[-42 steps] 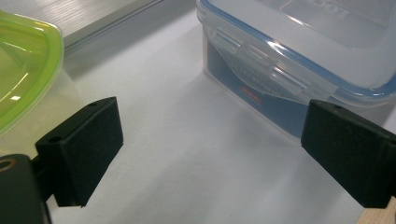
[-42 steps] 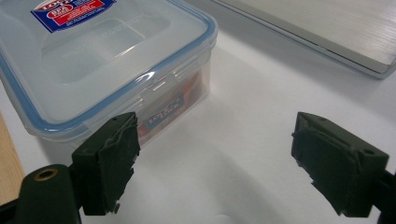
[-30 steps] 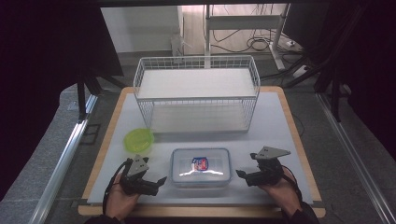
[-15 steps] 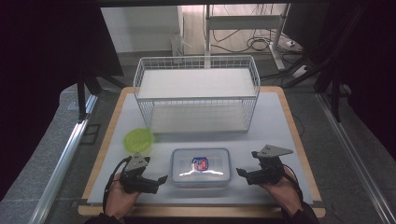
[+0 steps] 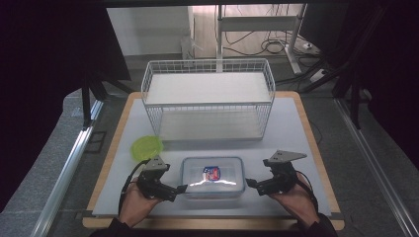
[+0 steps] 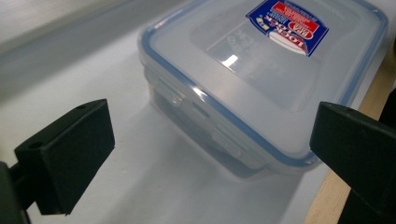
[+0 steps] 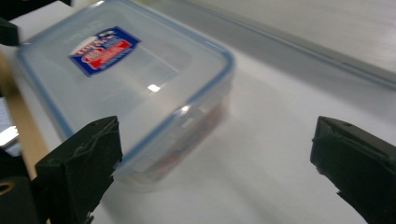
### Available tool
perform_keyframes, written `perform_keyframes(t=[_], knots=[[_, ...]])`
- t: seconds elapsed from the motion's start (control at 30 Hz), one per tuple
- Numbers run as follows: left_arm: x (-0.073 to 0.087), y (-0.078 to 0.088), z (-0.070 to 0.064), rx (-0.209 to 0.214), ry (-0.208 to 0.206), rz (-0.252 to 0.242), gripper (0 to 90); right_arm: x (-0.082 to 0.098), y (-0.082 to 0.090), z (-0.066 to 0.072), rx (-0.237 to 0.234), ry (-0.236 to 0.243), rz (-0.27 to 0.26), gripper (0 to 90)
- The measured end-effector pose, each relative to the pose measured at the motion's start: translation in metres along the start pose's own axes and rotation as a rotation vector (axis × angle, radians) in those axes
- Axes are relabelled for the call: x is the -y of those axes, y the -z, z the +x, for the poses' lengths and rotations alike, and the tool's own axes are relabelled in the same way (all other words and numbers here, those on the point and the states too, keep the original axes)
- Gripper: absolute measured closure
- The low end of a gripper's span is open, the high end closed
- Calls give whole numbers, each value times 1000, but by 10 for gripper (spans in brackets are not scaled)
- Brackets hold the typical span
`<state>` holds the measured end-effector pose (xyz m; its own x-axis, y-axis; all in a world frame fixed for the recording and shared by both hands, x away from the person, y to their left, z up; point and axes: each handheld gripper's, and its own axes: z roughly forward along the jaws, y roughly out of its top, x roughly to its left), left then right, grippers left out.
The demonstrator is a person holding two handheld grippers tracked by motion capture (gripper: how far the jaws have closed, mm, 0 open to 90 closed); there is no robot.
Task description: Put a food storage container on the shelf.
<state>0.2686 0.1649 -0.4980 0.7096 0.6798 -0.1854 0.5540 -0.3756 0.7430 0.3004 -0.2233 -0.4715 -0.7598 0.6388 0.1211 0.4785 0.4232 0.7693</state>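
The table (image 5: 296,123) carries a wire rack (image 5: 207,98) at the back, and its far corners are lost in shadow. Near the front edge sits the box (image 5: 212,177), lid on; glare blurs its contents. A green lid (image 5: 146,146) lies nearby. The left gripper (image 5: 181,188) is spread at the box's left end; the right gripper (image 5: 249,183), just opened wide, holds nothing.

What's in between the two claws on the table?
The clear lidded box with the red and blue sticker sits between the left claw and the right claw, as the high view shows.
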Motion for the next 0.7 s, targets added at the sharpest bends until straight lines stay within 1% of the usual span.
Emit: perform_keyframes(t=[0.03, 0.07, 0.1, 0.13, 0.17, 0.2, 0.23, 0.27, 0.3, 0.33, 0.37, 0.4, 0.43, 0.47, 0.5, 0.53, 0.57, 0.6, 0.63, 0.67, 0.7], knots=[[-2, -5, 1, 13, 1, 8, 0, -2, -3, 2, -27, 2, 11, 9], [-2, -5, 1, 13, 1, 8, 0, -2, -3, 2, -27, 2, 11, 9], [-4, -9, 3, 30, 13, 11, 0, -5, -6, 6, -46, 1, 17, 8], [-4, -9, 3, 30, 13, 11, 0, -5, -6, 6, -46, 1, 17, 8], [-6, -13, 6, 58, 40, 14, 0, -7, -10, 9, -70, -3, 30, 9], [-6, -13, 6, 58, 40, 14, 0, -7, -10, 9, -70, -3, 30, 9], [-7, -17, 9, 85, 70, 13, 0, -7, -17, 11, -97, -16, 46, 13], [-7, -17, 9, 85, 70, 13, 0, -7, -17, 11, -97, -16, 46, 13], [-7, -18, 11, 103, 79, 12, 0, -7, -20, 11, -112, -20, 54, 21], [-7, -20, 12, 123, 90, 15, 0, -7, -26, 12, -140, -29, 71, 28], [-7, -24, 14, 160, 117, 20, 0, -7, -29, 12, -149, -34, 80, 32], [-7, -24, 14, 160, 117, 20, 0, -7, -29, 12, -149, -34, 80, 32], [-7, -26, 15, 180, 130, 23, 0, -7, -36, 11, -183, -52, 106, 38], [-6, -30, 16, 219, 143, 30, 0, -6, -40, 11, -194, -61, 121, 40], [-6, -33, 16, 244, 153, 37, 0, -6, -43, 11, -215, -80, 120, 39], [-7, -35, 17, 252, 168, 45, 0, -6, -45, 10, -226, -102, 129, 35], [-6, -35, 18, 258, 175, 45, 0, -6, -48, 9, -227, -111, 133, 28], [-6, -35, 19, 264, 178, 50, 0, -7, -49, 8, -233, -120, 140, 26], [-6, -35, 19, 264, 178, 50, 0, -7, -49, 8, -233, -120, 140, 26], [-6, -36, 19, 272, 192, 56, 0, -7, -51, 7, -246, -139, 148, 42], [-5, -36, 20, 290, 218, 77, 0, -6, -54, 3, -278, -190, 161, 35]])
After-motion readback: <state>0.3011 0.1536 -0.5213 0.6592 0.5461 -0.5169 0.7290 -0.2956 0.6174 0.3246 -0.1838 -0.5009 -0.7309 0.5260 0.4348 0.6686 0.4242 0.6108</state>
